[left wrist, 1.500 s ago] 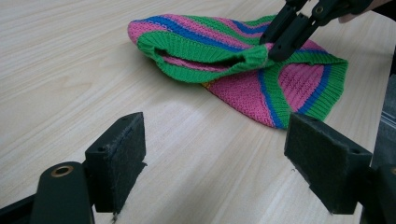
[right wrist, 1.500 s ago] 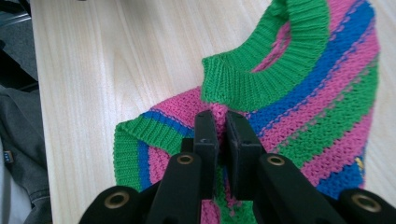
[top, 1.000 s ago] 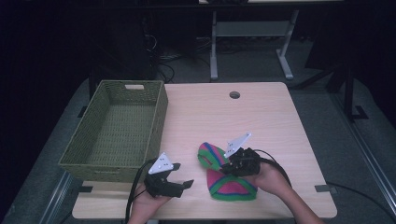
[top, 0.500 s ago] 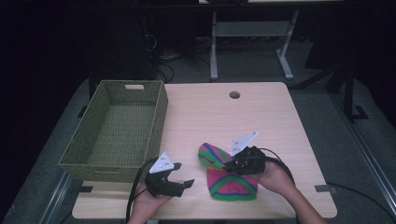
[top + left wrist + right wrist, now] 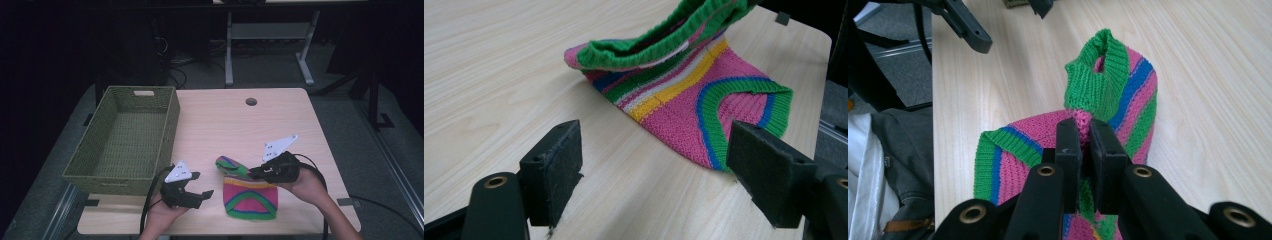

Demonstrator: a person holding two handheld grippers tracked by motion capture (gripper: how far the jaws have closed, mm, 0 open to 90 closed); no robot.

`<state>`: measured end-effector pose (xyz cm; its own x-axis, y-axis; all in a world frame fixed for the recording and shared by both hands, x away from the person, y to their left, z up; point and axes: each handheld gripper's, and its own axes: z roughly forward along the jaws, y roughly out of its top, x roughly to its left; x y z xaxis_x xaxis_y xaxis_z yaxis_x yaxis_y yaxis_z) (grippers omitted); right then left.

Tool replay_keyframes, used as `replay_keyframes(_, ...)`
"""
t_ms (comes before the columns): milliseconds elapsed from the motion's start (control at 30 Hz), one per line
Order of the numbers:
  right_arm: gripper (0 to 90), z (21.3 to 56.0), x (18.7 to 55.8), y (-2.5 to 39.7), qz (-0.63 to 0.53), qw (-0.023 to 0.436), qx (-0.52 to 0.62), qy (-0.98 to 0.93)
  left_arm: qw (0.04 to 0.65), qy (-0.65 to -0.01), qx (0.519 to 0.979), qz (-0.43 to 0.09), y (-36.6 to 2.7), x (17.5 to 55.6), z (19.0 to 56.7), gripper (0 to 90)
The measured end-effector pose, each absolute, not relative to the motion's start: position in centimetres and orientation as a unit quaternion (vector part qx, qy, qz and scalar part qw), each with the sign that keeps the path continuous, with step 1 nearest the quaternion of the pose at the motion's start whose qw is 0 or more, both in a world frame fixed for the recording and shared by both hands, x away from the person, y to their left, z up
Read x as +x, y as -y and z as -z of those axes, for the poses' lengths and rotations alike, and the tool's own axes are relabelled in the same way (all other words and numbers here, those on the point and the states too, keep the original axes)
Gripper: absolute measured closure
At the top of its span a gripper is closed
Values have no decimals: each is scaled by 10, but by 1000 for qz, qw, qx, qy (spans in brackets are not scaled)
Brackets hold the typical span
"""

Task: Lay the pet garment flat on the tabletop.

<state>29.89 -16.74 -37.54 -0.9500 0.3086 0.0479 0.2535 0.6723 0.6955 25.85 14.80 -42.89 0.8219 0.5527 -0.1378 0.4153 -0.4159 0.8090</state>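
While our right gripper [image 5: 1083,137] pinches the striped knit garment [image 5: 250,192], our left gripper [image 5: 654,167] gapes just before its hem.

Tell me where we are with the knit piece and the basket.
Nothing looks done yet: the green basket has nothing in it. In hand: the right tool is shut on the striped knit piece, lifting one corner off the table. The left tool is open, beside it. Left, likely: folding it or moving it to the basket.
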Motion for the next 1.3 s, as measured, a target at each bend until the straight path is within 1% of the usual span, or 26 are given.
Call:
replay_keyframes(233, 832, 377, 301, 174, -380, 21, 131, -915, 457, -284, 839, -75, -146, 265, 425, 224)
replay_keyframes(467, 833, 396, 294, 170, -362, 10, 125, -924, 454, -280, 843, -72, -146, 265, 428, 224)
replay_keyframes(600, 835, 401, 291, 170, -364, 3, 115, -924, 453, -271, 846, -70, -142, 267, 427, 240)
replay_keyframes(667, 835, 401, 290, 174, -368, 2, 112, -923, 452, -270, 848, -66, -141, 269, 427, 242)
replay_keyframes(833, 834, 401, 287, 185, -381, 1, 112, -918, 453, -268, 848, -59, -133, 276, 428, 287)
replay_keyframes(967, 834, 405, 286, 192, -387, -3, 112, -915, 447, -261, 854, -51, -123, 279, 430, 302)
replay_keyframes(1100, 834, 407, 284, 200, -398, -4, 114, -910, 432, -245, 867, -50, -111, 280, 432, 303)
replay_keyframes(1300, 835, 407, 283, 210, -406, -2, 114, -907, 427, -252, 868, -31, -105, 286, 438, 296)
